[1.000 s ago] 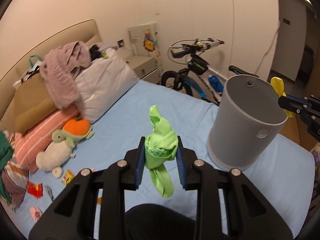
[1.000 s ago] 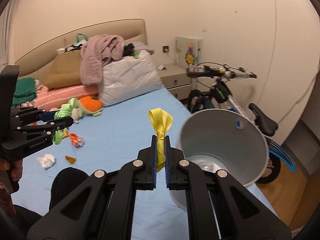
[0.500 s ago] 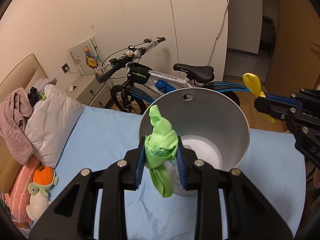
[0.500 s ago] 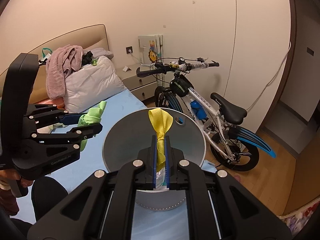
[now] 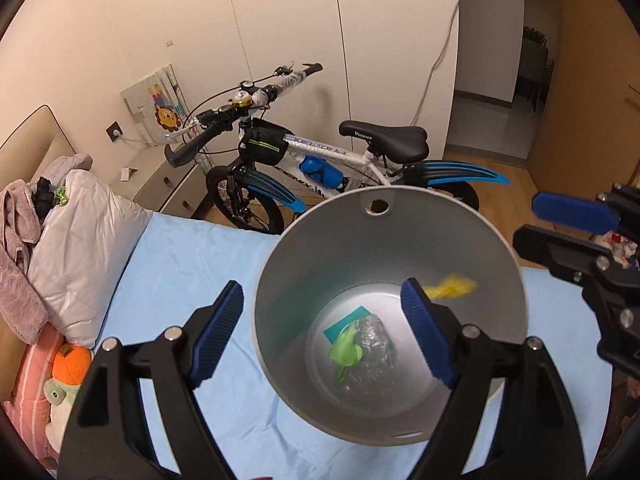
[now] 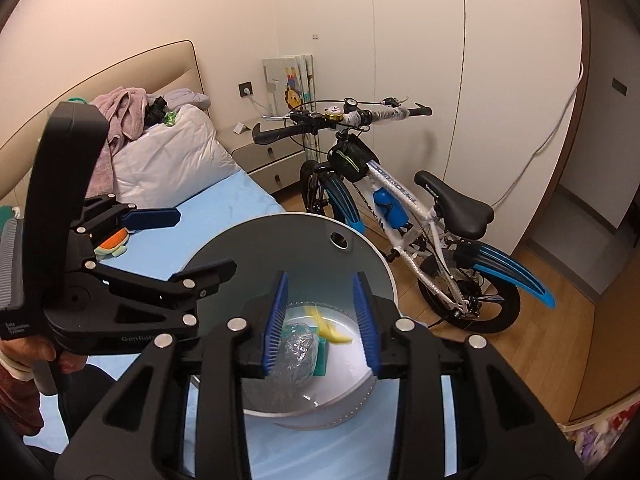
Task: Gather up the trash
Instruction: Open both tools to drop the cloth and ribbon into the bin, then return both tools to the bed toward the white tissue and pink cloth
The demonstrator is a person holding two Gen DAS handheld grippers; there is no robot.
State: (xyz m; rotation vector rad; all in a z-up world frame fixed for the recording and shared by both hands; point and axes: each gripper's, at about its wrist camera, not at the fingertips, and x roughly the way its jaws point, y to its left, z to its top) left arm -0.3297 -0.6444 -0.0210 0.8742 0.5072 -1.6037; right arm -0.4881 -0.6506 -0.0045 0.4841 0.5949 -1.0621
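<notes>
Swung across from the bed (image 5: 192, 248) to hang over the grey bin (image 5: 508, 280) since a second ago, both tools tipped down at its mouth. Left gripper (image 5: 322, 332): jaws just been opening, now spread wide, nothing between them. Right gripper (image 6: 320, 320): jaws just been opening too, now parted to a moderate gap, empty as well. Green scrap (image 5: 346, 350) blurred, dropping inside the bin, over the crumpled clear plastic (image 5: 372, 340) and teal card (image 5: 344, 324) on the bottom. Yellow ribbon (image 5: 450, 290) blurred too, in mid-air within the bin, near the far-right wall.

Risks, judged from here: bin standing on soft bedding near the mattress edge, so liable to tip toward the bicycle (image 5: 320, 160) and floor if clipped by a finger on the way out. Two tools crowded over one opening, so apt to knock together on withdrawal. Ribbon light and close to the wall, so possibly catching there instead of settling.
</notes>
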